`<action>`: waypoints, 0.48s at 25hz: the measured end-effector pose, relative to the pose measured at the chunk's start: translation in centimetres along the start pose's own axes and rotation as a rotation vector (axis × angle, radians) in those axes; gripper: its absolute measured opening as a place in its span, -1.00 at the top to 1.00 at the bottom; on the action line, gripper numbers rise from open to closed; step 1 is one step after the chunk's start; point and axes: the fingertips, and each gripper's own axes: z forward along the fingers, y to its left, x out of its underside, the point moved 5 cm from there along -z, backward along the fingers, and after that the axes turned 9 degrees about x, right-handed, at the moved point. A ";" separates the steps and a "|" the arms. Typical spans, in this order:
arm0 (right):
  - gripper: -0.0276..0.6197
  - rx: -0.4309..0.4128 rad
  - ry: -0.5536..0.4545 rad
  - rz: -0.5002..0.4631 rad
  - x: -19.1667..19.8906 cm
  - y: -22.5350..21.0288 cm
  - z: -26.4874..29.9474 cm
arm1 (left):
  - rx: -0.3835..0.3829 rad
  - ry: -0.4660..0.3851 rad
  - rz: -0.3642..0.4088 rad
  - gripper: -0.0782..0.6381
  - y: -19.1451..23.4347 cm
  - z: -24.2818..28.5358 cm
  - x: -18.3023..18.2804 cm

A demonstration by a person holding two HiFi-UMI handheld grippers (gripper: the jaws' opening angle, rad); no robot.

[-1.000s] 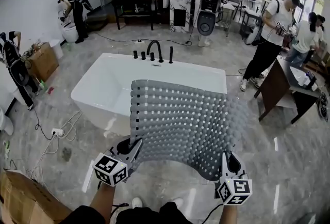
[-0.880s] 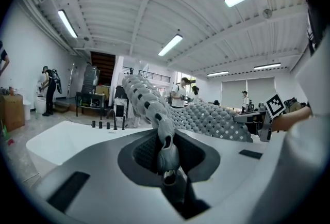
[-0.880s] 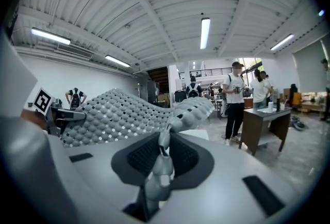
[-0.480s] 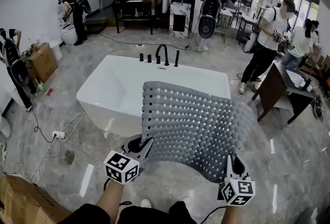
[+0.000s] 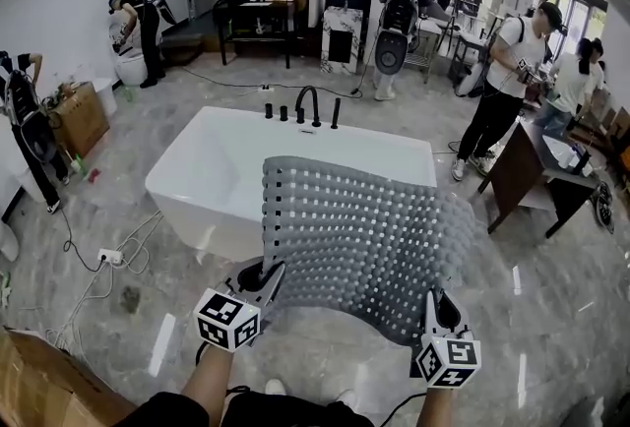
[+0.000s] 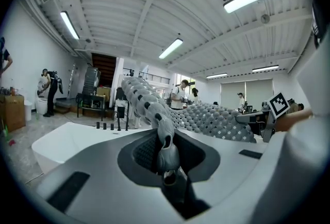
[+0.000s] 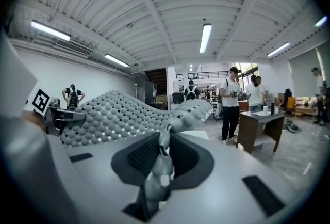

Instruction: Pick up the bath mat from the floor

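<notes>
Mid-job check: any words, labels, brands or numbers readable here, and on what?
No readable text in any view.
Cubes on left gripper and right gripper: square marker patterns only, no words.
On the cardboard box: any print too small to read.
No label shows on the bath mat.

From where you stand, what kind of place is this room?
Likely a bathroom-fixture showroom or training hall, not a home: a freestanding bathtub stands on open floor, a toilet sits by the far wall, and several people work at tables.
</notes>
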 end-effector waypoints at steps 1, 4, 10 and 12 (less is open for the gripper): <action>0.71 -0.005 -0.001 -0.002 -0.1 -0.2 0.2 | -0.006 -0.003 0.001 0.61 -0.1 0.1 -0.1; 0.71 -0.015 -0.006 0.000 -0.4 -0.8 1.0 | -0.018 -0.008 0.018 0.61 -0.3 0.6 -0.5; 0.71 -0.025 0.001 0.001 0.3 -2.4 1.4 | -0.029 0.000 0.026 0.61 -1.4 1.7 -0.1; 0.71 -0.024 0.007 -0.005 0.4 -2.6 1.2 | -0.030 0.004 0.021 0.61 -1.6 1.7 0.0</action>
